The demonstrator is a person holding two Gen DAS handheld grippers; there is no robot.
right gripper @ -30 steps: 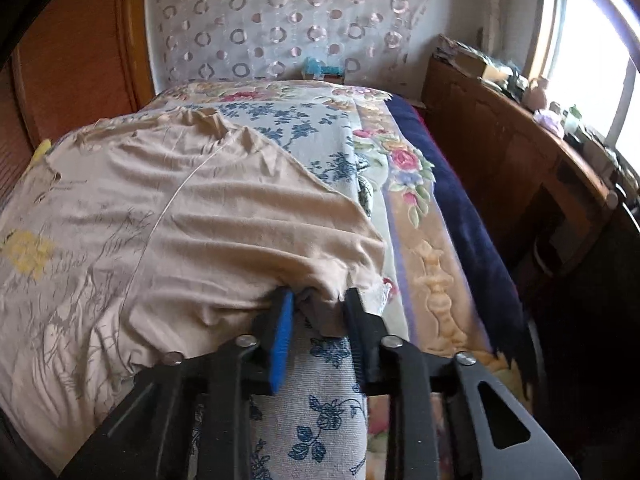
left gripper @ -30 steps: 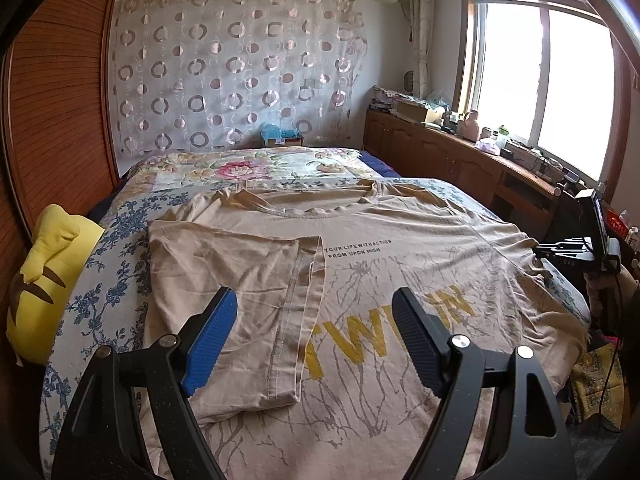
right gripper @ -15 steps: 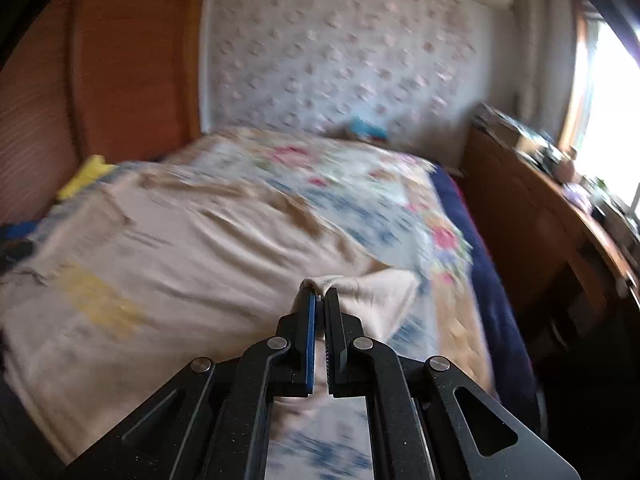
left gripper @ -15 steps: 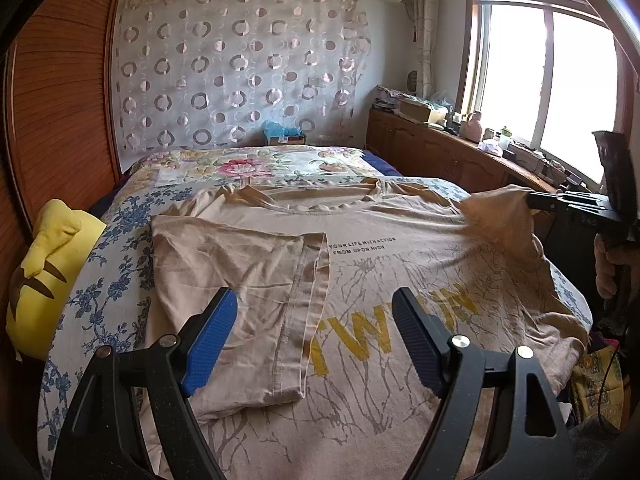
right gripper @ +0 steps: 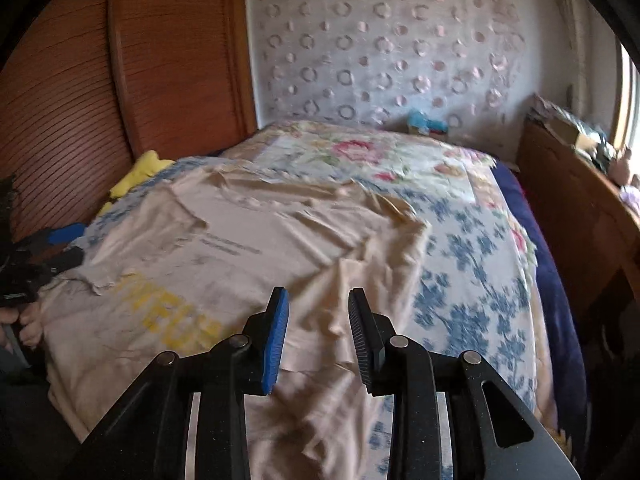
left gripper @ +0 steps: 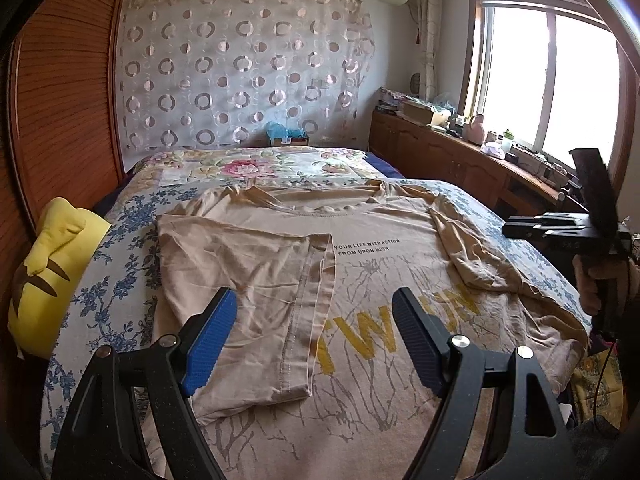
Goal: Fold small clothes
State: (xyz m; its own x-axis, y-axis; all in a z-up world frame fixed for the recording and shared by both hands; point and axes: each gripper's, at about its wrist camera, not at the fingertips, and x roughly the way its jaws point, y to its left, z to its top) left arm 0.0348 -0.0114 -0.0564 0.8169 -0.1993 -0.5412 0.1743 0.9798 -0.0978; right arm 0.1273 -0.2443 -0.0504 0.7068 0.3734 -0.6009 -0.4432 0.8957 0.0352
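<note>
Now the right claw (right gripper: 318, 334) had just been opening, empty, over the beige cotton T-shirt (left gripper: 400, 280); the left claw (left gripper: 314, 340) hovered released. Smoothing the crumpled right sleeve (left gripper: 472, 256) flat seemed wise.

bed: floral quilt (left gripper: 276, 168) | left: yellow cushion (left gripper: 52, 268) | wall: circle-patterned curtain (left gripper: 240, 72) | right: wooden cabinet (left gripper: 448, 152), window (left gripper: 560, 80)

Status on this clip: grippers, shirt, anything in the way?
Left gripper open, hovering over beige T-shirt. Right gripper jaws just opening, nothing between them. Both sleeves folded in. Nothing in the way.
</note>
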